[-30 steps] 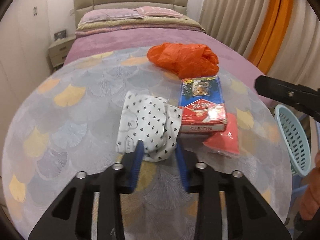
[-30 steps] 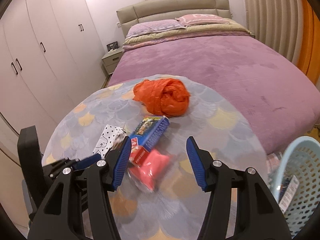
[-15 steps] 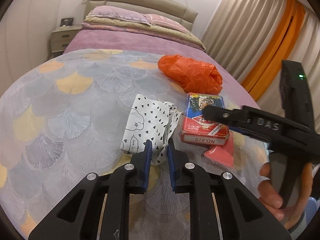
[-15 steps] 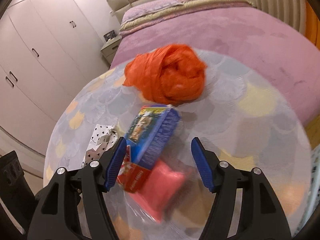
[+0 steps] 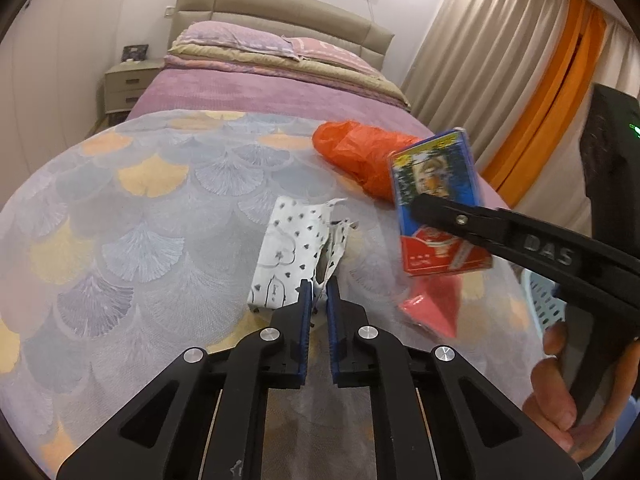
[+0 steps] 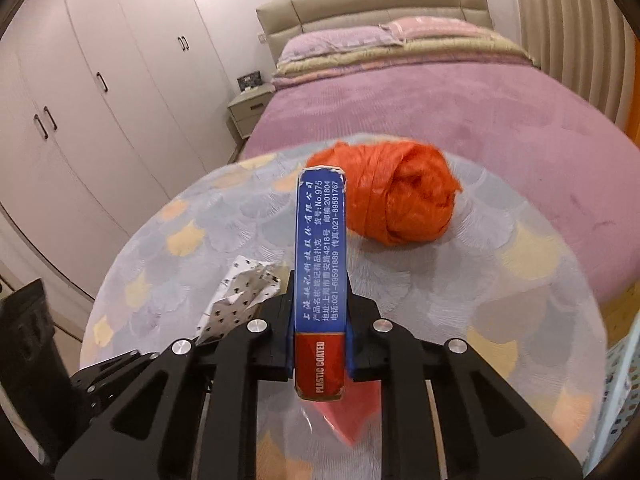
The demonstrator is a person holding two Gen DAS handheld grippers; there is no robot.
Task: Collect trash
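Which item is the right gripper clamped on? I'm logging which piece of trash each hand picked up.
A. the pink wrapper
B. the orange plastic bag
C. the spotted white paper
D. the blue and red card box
D: in the right wrist view the right gripper has both pads pressed against the sides of the blue and red card box, which stands on edge between them, while the orange plastic bag lies untouched behind.
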